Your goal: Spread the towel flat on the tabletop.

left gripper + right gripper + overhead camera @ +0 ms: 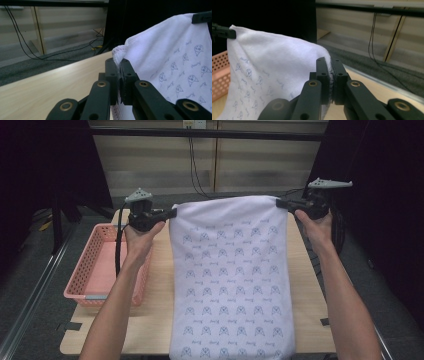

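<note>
— Holding anything on your side?

— Yes. My left gripper (172,213) is clamped on one far corner of the white printed cloth (231,280), my right gripper (278,202) on the other.

— Where's the cloth?

— Stretched between them, draped down the wooden table (159,315) toward me, beside the pink basket (85,270).

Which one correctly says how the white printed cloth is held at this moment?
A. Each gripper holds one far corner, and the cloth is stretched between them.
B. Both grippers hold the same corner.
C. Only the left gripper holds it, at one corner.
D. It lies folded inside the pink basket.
A: the left gripper and the right gripper are each shut on one far corner of the cloth, whose top edge runs between them, beside the pink basket.
</note>
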